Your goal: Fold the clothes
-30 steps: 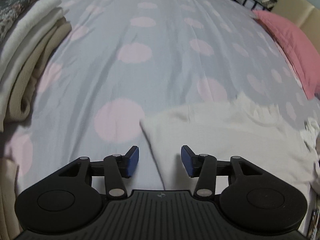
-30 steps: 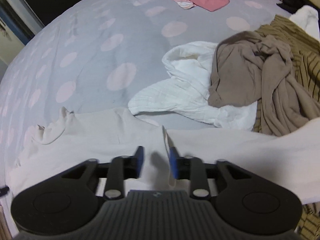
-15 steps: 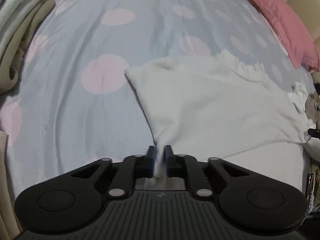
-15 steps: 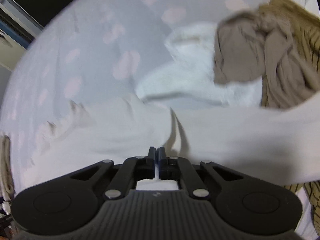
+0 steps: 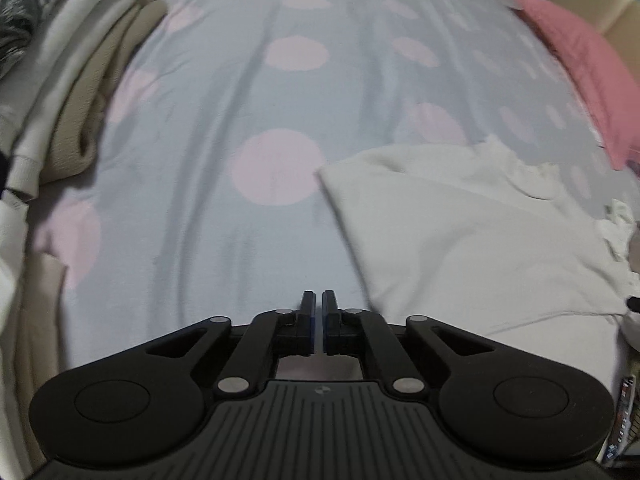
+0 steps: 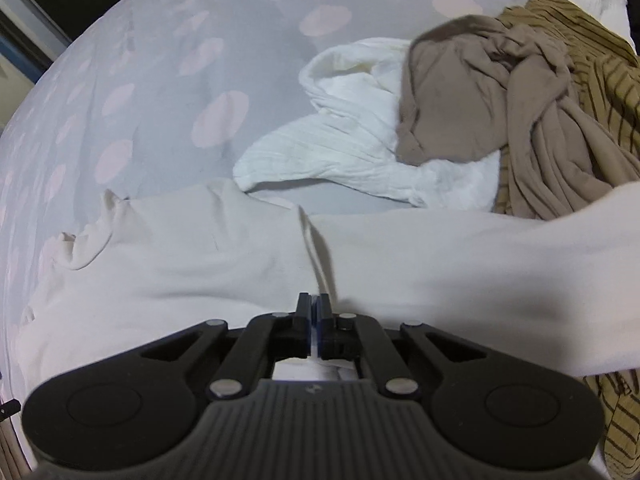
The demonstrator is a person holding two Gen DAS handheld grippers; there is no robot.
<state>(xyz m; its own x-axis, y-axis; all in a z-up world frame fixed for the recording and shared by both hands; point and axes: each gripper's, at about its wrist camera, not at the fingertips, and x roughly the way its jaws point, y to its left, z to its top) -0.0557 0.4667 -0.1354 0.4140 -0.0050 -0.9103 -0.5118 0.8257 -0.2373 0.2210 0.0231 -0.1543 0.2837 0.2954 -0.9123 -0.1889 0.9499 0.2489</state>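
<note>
Cream knit long-sleeved top (image 5: 472,232) — lying flat on the grey bedsheet with pink dots (image 5: 248,92), near its front edge. Right gripper (image 6: 314,306) is pinching a raised fold of the top, jaws closed on it. Left gripper (image 5: 316,304) — jaws nearly together; whether any cloth is between them cannot be told. Folded beige and white garments (image 5: 84,92) are lying at the sheet's left edge.

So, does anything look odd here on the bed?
Yes: the left gripper is shut, yet the edge of the cream knitted top lies beside it, seemingly not pinched. The right gripper does pinch a fold.
</note>
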